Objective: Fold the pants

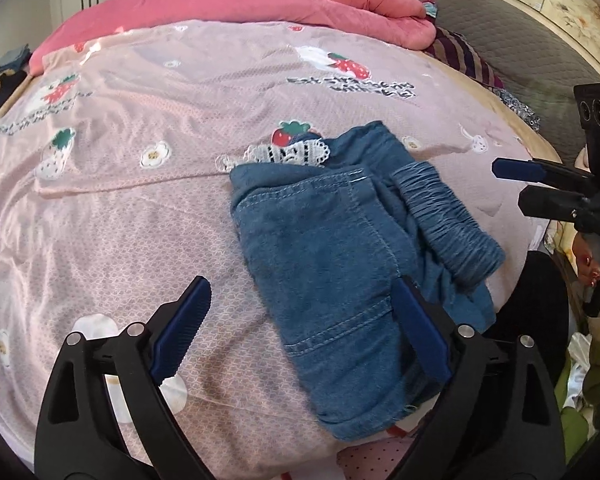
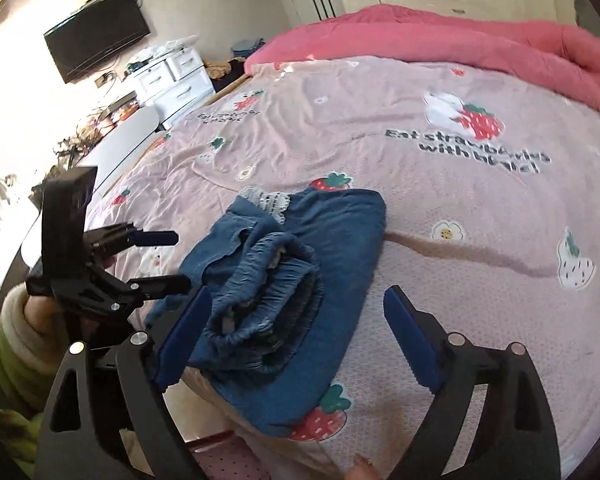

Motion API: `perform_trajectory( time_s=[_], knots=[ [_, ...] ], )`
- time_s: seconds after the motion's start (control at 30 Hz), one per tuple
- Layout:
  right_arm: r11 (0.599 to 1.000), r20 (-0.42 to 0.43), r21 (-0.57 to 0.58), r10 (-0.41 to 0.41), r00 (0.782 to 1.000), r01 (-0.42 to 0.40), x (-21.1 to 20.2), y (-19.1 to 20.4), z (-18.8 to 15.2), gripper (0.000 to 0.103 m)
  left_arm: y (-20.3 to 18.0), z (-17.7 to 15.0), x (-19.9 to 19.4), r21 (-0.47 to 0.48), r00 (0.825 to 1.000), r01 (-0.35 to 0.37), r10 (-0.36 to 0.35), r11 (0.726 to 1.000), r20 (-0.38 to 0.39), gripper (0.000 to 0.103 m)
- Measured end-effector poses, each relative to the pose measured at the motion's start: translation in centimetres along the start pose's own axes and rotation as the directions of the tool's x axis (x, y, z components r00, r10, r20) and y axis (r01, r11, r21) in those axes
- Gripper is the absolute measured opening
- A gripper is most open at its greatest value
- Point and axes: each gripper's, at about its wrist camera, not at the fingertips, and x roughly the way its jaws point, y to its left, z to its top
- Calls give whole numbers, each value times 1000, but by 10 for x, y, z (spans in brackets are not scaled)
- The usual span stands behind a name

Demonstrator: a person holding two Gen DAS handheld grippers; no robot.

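The small blue denim pants (image 1: 340, 264) lie folded into a bundle on the near edge of the pink strawberry-print bed sheet (image 1: 140, 208). I think the loose elastic waistband (image 2: 268, 296) on top could spring open or slide off. Both my left tongs (image 1: 300, 340) and right tongs (image 2: 300, 340) stand apart, holding nothing, tilted down over the bundle.

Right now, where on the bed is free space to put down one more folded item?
Free: the pink sheet left of the folded jeans, and the stretch between the jeans and the pink quilt. Crowded: the near edge, where the left tool and right tool flank the jeans.
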Motion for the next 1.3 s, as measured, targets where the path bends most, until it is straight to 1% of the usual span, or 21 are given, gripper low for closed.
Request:
perform_trajectory(
  time_s=[0.13, 0.3, 0.5, 0.67, 1.07, 1.1, 1.13, 1.17, 1.23, 1.27, 1.3],
  knots=[
    [1000, -25, 21, 9, 1000, -8, 14, -4, 4, 92, 0, -1, 5, 2, 1000, 1, -1, 1000, -10, 87],
    [1000, -49, 8, 16, 999, -16, 29, -1, 10, 94, 1, -3, 9, -7, 1000, 7, -7, 1000, -18, 89],
    [1000, -105, 11, -19, 994, 21, 54, -9, 11, 94, -1, -4, 15, -12, 1000, 8, -8, 1000, -28, 89],
    [998, -130, 56, 22, 991, -15, 65, -21, 7, 96, -3, -6, 21, -15, 999, 4, -4, 1000, -42, 93],
    [988, -136, 115, 123, 983, -107, 83, -33, 10, 96, -3, -8, 37, -60, 994, 71, -75, 996, -73, 93],
    [987, -134, 112, 127, 983, -113, 84, -32, 11, 95, -3, -7, 37, -61, 994, 74, -79, 995, -71, 93],
    [987, -131, 104, 137, 982, -124, 85, -31, 12, 88, -4, -7, 38, -64, 994, 82, -86, 995, -70, 92],
    [985, -131, 104, 153, 979, -140, 85, -31, 13, 83, -4, -7, 38, -67, 993, 91, -96, 994, -70, 89],
    [981, -135, 109, 174, 975, -160, 87, -31, 14, 75, -5, -5, 39, -82, 988, 134, -139, 988, -63, 75],
    [979, -136, 111, 184, 973, -170, 87, -32, 14, 72, -6, -5, 39, -83, 987, 141, -146, 987, -62, 74],
    [978, -136, 114, 192, 972, -177, 87, -32, 14, 65, -8, -4, 38, -73, 988, 137, -141, 988, -61, 72]
  ],
)
